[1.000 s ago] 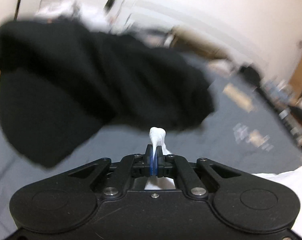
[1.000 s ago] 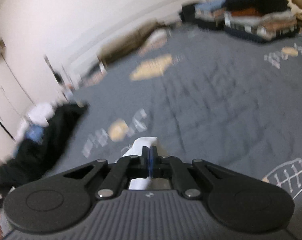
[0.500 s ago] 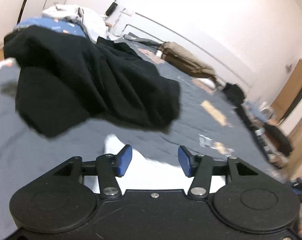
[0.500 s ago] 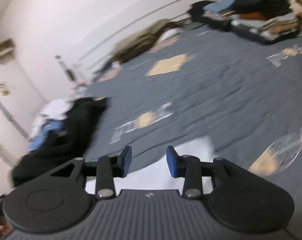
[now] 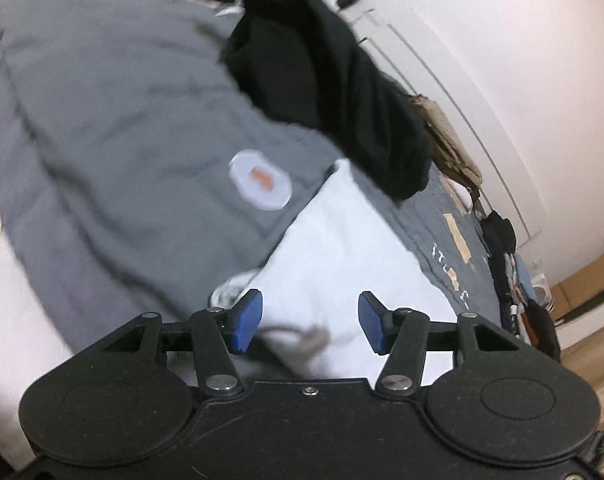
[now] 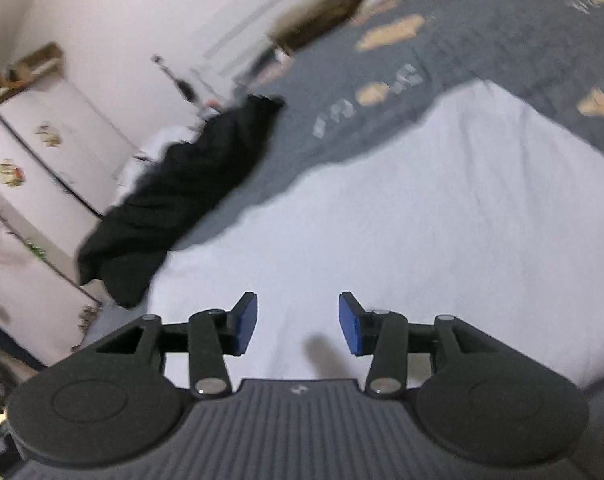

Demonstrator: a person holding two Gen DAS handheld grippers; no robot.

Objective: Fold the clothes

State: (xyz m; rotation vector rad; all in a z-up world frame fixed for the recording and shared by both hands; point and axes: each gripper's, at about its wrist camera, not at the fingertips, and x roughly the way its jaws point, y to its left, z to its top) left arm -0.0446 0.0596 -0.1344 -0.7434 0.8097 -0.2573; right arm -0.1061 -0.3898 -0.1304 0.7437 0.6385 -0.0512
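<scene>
White garment (image 6: 401, 220) lies spread flat on the grey bed (image 5: 114, 120), a black garment (image 6: 182, 188) heaped just beside it. Left gripper (image 5: 309, 322) hovers over it, jaws released and empty; right gripper (image 6: 298, 322) likewise, jaws opening, nothing between them.

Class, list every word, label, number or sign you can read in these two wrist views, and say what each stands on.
None can be read.
Grey bedspread: pale letter-like marks near its far edge, too blurred to read.
Round white patch on it: an orange mark, no legible text.
White garment: no print visible.
</scene>
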